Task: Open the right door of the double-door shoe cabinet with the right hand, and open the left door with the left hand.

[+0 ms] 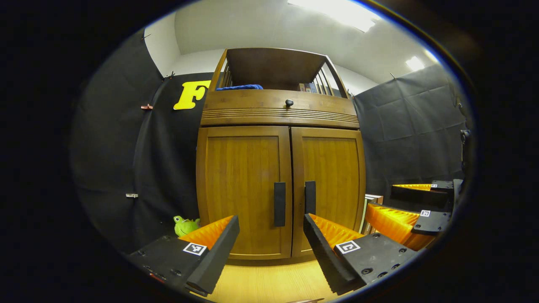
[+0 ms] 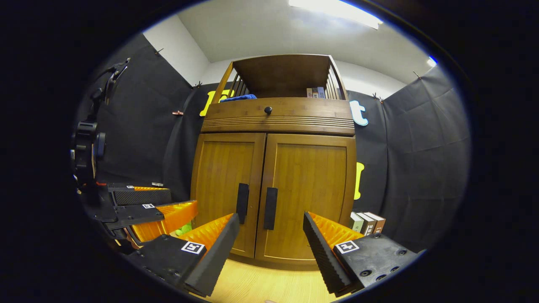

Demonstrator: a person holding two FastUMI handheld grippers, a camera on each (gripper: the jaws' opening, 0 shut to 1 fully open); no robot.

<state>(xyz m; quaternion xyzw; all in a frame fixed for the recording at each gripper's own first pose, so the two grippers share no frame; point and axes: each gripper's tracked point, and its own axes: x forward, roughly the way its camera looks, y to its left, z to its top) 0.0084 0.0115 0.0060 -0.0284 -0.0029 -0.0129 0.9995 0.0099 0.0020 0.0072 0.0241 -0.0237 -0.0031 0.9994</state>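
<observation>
Jaws spread wide on both sides, nothing between them. Left gripper (image 1: 271,229) held up short of the shoe cabinet (image 1: 280,168), aimed near the seam between the two doors. Left door (image 1: 242,189) and right door (image 1: 332,185) both flush and closed, each with a dark vertical handle beside the seam: left handle (image 1: 279,204), right handle (image 1: 310,197). Right gripper (image 2: 271,229) likewise clear of the cabinet, pointed at the right door in the right gripper view, handle (image 2: 270,208) just above the gap between its fingers. Spotted too from the left gripper view: the right gripper (image 1: 414,210) off at the right edge, also gaping. Above the doors, a drawer front with a small round knob (image 1: 289,102); over that, an open shelf with a blue cloth (image 1: 240,87) and a few books (image 1: 309,87). Green toy frog (image 1: 185,225) down on the floor left of the cabinet, more books (image 2: 366,222) standing at its right. Pale wood floor (image 1: 269,282) underneath.
</observation>
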